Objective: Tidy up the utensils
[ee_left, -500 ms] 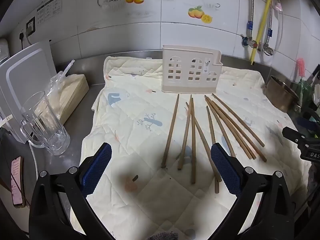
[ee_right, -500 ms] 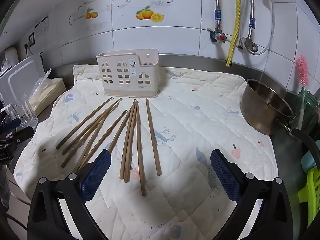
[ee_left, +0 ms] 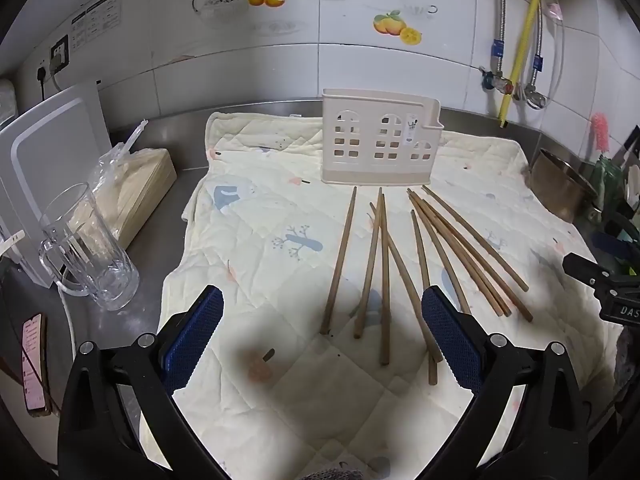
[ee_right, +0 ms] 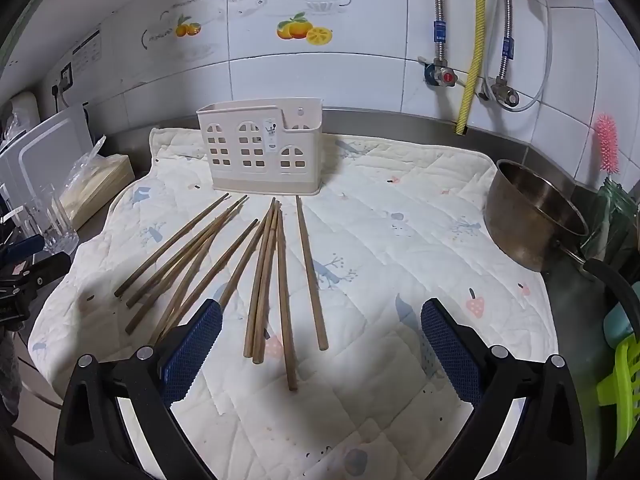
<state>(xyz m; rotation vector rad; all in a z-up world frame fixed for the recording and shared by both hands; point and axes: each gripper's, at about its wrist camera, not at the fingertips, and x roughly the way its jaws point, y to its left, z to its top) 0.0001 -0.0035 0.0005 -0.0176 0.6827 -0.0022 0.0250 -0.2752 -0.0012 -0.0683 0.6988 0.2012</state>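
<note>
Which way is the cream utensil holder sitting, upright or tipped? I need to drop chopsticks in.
Upright. The utensil holder stands on its base on the quilted mat, open top facing up.

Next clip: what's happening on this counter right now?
Nothing is being handled yet. Wooden chopsticks lie loose in a fan on the quilted mat, in front of the beige utensil holder, which stands upright near the wall. The left hand-held gripper and right hand-held gripper both hang open above the near ends of the chopsticks, gripping none. No chopstick shows above the holder's rim, so the sorting looks not yet started.
</note>
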